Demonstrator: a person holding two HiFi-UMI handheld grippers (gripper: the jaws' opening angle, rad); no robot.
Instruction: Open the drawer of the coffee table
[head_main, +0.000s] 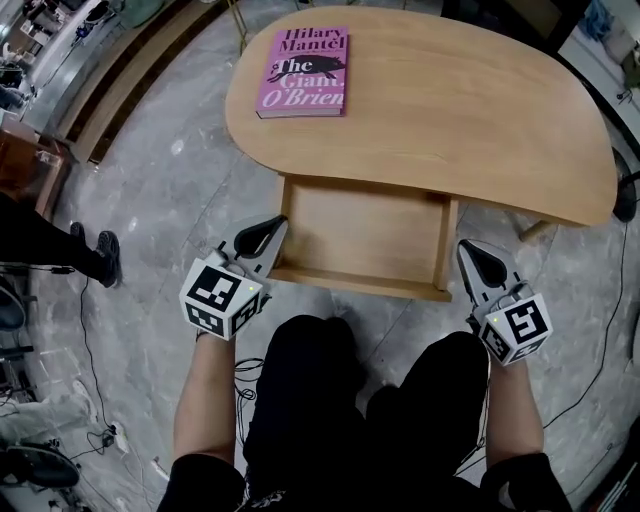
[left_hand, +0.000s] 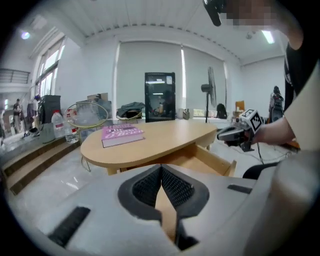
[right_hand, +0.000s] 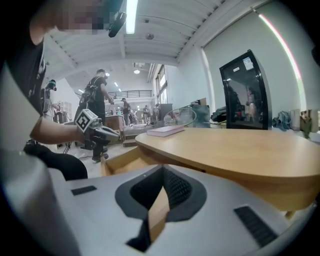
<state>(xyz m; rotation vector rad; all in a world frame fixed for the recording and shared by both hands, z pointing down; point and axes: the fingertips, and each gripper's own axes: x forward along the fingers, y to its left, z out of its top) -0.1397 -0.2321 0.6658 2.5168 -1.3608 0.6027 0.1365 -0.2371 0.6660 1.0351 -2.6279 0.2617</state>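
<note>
My left gripper (head_main: 272, 228) and right gripper (head_main: 467, 247): jaws together, empty | drawer (head_main: 360, 232): stiff, light wood, likely slides easily | I'd grip its near front panel (head_main: 355, 283).

The back of the drawer (head_main: 360, 235) runs under the coffee table (head_main: 470, 120), so its rear wall is hidden, and its front face cannot be seen from above. The table top covers the legs except one leg (head_main: 535, 230) near the right end. The small print on the book (head_main: 305, 72) at the table's far left corner is too small to read. Whether the left gripper (head_main: 272, 230) touches the drawer's front left corner cannot be told. In each gripper view, that gripper's grey body blocks the drawer's near part.
</note>
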